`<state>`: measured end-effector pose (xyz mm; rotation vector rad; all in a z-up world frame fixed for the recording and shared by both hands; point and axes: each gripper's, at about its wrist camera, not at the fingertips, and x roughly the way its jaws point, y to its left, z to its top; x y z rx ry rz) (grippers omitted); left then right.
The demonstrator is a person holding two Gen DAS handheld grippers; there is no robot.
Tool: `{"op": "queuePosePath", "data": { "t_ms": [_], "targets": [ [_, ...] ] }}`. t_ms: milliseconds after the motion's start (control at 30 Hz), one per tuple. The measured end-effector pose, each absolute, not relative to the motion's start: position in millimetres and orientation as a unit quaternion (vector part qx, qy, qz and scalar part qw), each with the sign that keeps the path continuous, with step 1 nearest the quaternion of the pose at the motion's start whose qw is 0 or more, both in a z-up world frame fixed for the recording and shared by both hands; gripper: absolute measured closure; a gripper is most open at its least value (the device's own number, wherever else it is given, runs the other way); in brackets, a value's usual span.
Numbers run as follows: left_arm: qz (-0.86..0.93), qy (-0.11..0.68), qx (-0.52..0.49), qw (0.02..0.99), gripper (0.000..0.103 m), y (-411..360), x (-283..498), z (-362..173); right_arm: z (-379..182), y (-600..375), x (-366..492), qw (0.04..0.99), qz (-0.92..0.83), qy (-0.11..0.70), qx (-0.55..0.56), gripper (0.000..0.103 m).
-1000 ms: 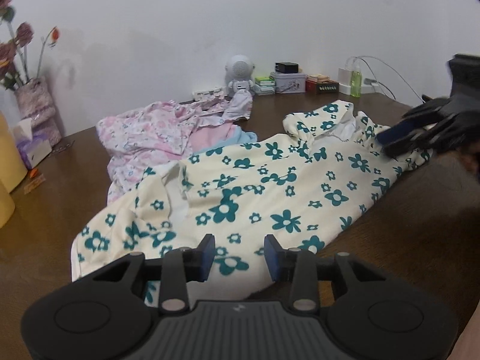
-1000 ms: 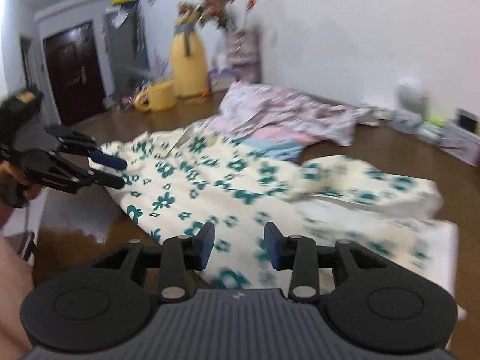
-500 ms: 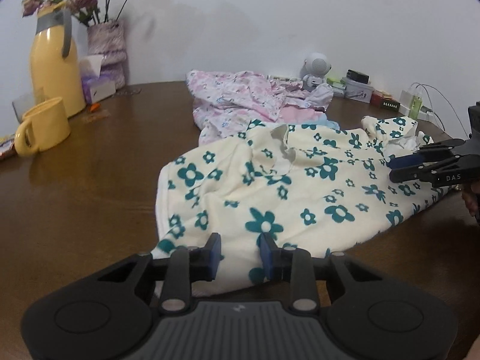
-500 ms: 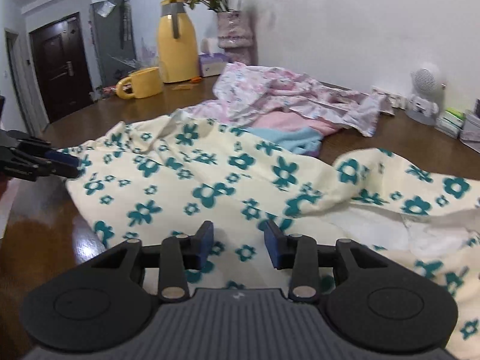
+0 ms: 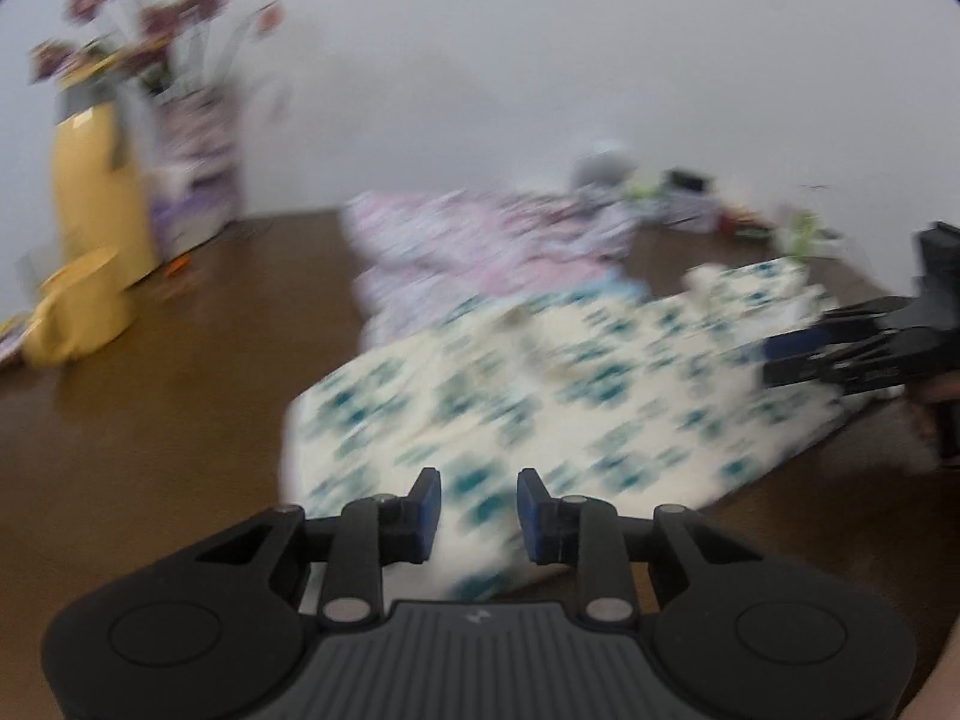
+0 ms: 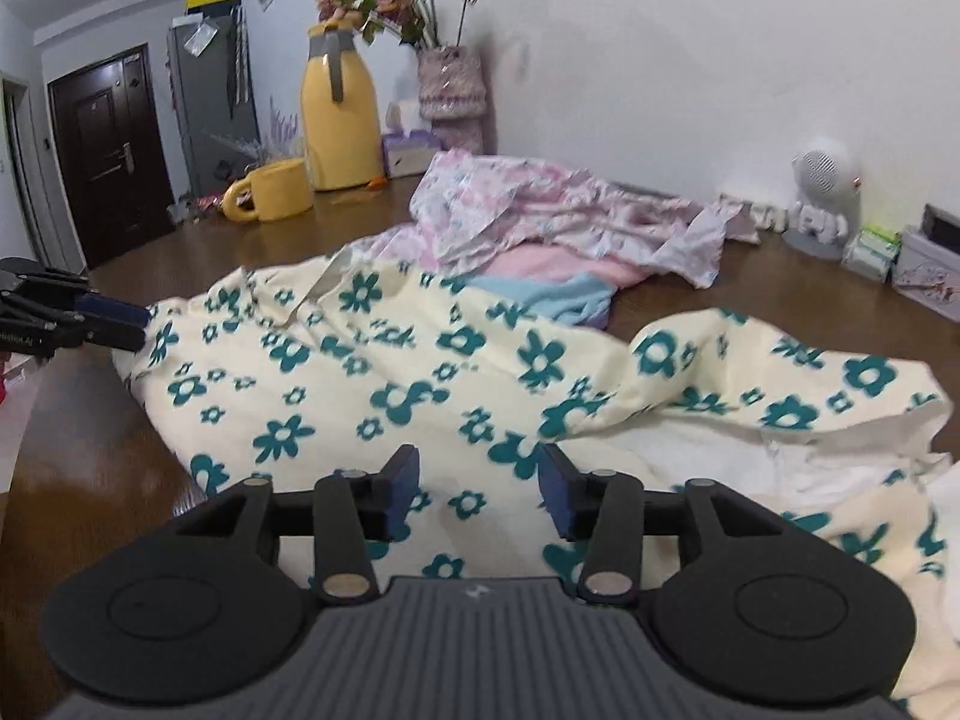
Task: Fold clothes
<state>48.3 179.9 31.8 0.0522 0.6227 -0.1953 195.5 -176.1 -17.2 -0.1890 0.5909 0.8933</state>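
Note:
A cream garment with teal flowers (image 6: 420, 372) lies spread and rumpled on the brown table (image 6: 90, 468); it is blurred in the left wrist view (image 5: 540, 408). My right gripper (image 6: 477, 480) is open just above the garment's near part, with cloth showing between the fingers. From the left wrist view it appears at the garment's right end (image 5: 774, 360). My left gripper (image 5: 479, 510) is open over the garment's near hem. Seen from the right wrist view, the left gripper (image 6: 141, 324) sits at the garment's left corner, its tips close together.
A pink floral garment pile (image 6: 540, 210) with pink and blue cloth lies behind. A yellow flask (image 6: 339, 114), yellow mug (image 6: 279, 198), flower vase (image 6: 450, 90) and tissue box stand at the back left. A small white robot figure (image 6: 822, 198) and boxes line the wall.
The left wrist view is now blurred from motion and the left jaws have narrowed a little. The right jaws have spread wider, and the left gripper sits closer to the garment's corner.

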Motion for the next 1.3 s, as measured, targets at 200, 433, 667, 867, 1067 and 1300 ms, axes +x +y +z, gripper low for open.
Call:
{"op": "queuePosePath", "data": {
  "t_ms": [200, 433, 667, 867, 1067, 1300],
  "targets": [
    [-0.123, 0.322, 0.061, 0.937, 0.076, 134.0, 88.4, 14.2, -19.9, -183.2, 195.9, 0.862, 0.407, 0.28, -0.11, 0.057],
    [-0.071, 0.322, 0.031, 0.944, 0.074, 159.9, 76.0, 4.9, -21.0, -217.3, 208.9, 0.867, 0.39, 0.296, -0.093, 0.057],
    [-0.046, 0.331, -0.022, 0.942, 0.085, 191.6, 69.2, 5.2, -20.8, -251.1, 218.5, 0.876, 0.366, 0.305, -0.071, 0.059],
    [-0.042, 0.337, -0.015, 0.94, 0.085, 188.7, 73.1, 0.1, -24.1, -263.1, 222.6, 0.877, 0.36, 0.314, -0.06, 0.069],
    [-0.035, 0.333, -0.001, 0.942, 0.086, 184.0, 72.3, -2.7, -28.6, -262.9, 221.4, 0.879, 0.357, 0.312, -0.058, 0.07],
    [-0.062, 0.33, 0.002, 0.942, 0.061, 180.9, 71.4, 12.1, -5.9, -261.5, 211.3, 0.872, 0.392, 0.291, -0.034, 0.036]
  ]
}}
